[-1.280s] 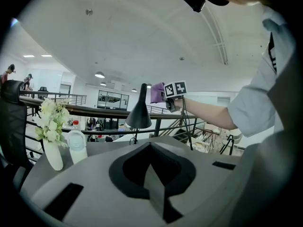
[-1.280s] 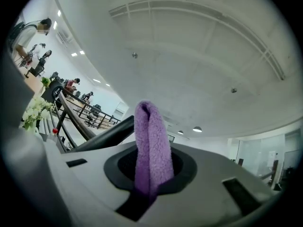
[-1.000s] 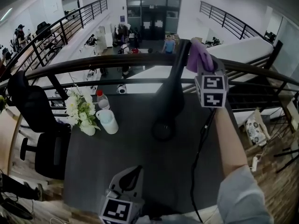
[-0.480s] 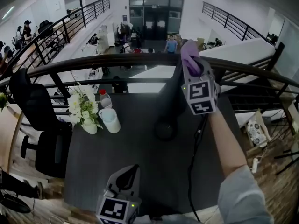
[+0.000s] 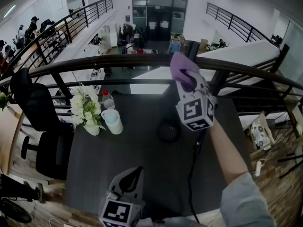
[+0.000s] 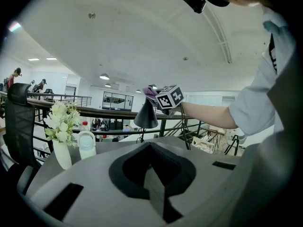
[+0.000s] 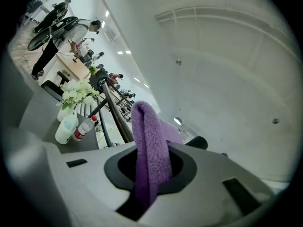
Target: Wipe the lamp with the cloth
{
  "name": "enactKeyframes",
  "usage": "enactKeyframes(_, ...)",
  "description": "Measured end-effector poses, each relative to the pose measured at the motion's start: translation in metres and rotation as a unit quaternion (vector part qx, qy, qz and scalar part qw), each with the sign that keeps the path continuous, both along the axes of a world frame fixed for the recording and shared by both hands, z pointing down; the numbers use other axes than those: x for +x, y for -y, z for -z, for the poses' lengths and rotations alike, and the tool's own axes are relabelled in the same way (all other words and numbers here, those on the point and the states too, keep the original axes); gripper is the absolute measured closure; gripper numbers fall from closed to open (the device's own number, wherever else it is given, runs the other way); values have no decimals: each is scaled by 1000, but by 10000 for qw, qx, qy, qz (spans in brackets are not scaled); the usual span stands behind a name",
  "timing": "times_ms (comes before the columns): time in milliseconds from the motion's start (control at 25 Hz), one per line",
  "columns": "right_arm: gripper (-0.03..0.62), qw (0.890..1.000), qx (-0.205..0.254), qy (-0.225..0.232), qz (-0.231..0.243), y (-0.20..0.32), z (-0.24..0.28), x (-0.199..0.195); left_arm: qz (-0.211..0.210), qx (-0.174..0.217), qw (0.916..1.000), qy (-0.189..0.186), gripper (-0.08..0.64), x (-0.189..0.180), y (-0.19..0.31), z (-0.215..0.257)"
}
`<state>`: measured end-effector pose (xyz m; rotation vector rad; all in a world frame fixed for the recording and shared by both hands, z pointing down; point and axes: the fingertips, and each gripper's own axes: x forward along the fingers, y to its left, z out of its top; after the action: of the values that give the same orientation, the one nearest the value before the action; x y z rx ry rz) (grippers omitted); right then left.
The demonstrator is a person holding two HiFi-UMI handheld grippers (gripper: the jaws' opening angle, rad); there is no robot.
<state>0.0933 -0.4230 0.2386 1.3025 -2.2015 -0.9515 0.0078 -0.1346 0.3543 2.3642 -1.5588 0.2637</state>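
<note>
The right gripper (image 5: 188, 82) squeezed the purple cloth (image 5: 181, 67) in its jaws, up beside the black lamp (image 5: 168, 130) near the tabletop's (image 5: 132, 160) far edge. The left gripper (image 5: 129, 179) had its jaws pressed together, holding nothing, by the near edge. Bare tabletop lay between them.

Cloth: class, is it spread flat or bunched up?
Bunched up. The cloth stands as a folded ridge clamped between the right gripper's jaws; the head view shows a lump, not a flat sheet.

White flowers (image 5: 83, 109), jug (image 5: 112, 122), bottle (image 5: 107, 100) on dark table (image 5: 142, 162).
</note>
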Motion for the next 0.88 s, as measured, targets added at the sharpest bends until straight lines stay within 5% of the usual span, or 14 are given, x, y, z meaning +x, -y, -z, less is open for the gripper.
enactKeyframes(400, 540, 9990, -161, -335, 265, -22, -34, -17, 24, 11, 10000, 1, 560, -3, -1, 1)
enactKeyframes(880, 540, 9989, 330, -163, -292, 15, 24, 13, 29, 12, 10000, -20, 560, -3, -5, 1)
